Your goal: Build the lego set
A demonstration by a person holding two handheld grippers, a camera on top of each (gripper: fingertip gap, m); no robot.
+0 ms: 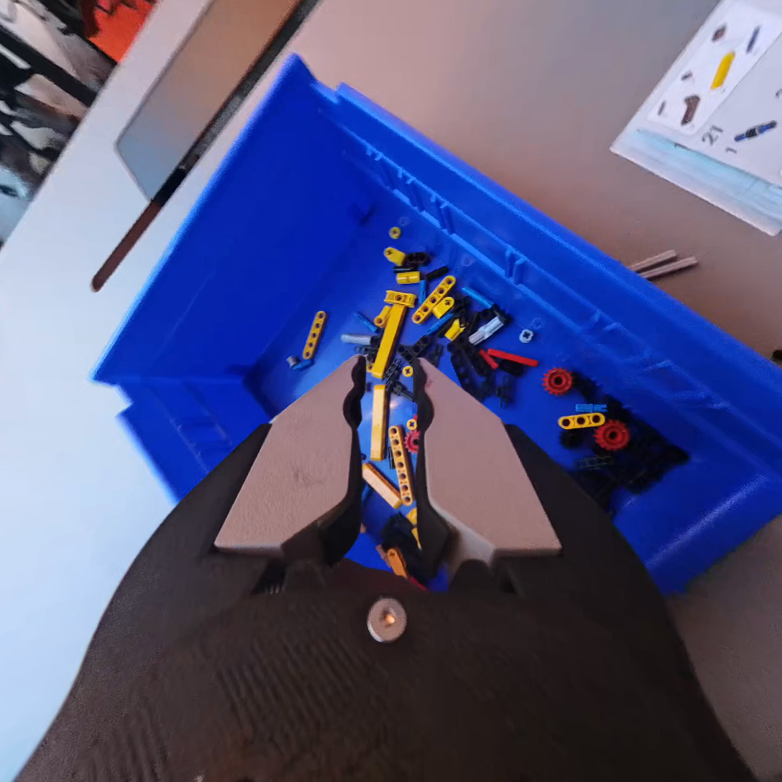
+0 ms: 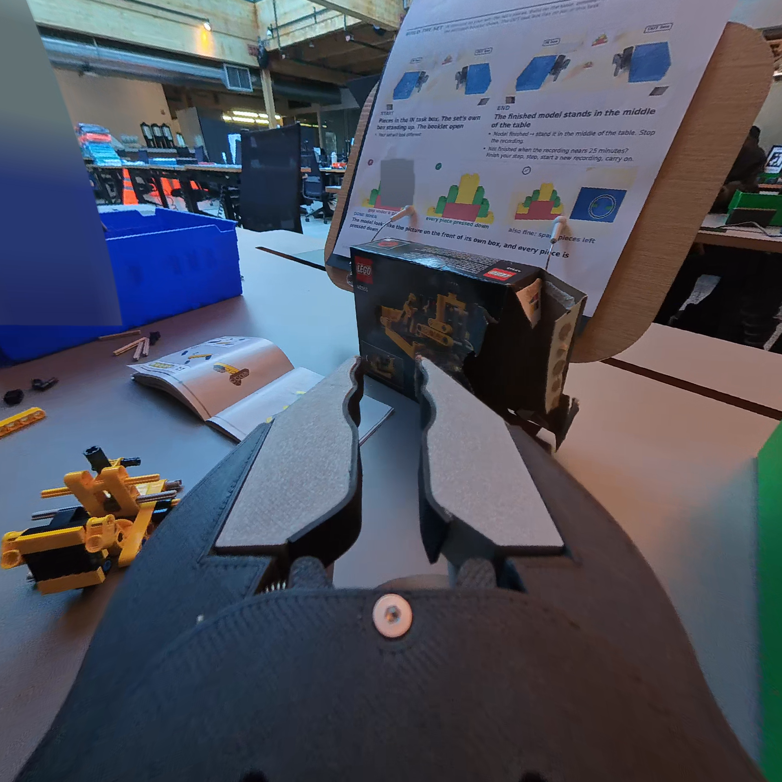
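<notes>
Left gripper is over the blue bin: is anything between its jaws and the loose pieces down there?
Nothing visible. The left gripper hangs open above the blue bin, which has no lid, and the yellow beams lie uncovered on its floor right beyond the jaws.

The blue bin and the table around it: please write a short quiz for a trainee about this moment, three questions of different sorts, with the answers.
1. True or false: the left gripper has its jaws shut on a yellow beam.
2. Multiple choice: the half-built yellow and black model stands A) in the blue bin, B) on the table, C) on the set box.
3. Fill in: the open booklet lies between the blue bin and the ____.

Key: 1 false, the jaws are open and empty above the loose pieces; 2 B; 3 set box.
</notes>
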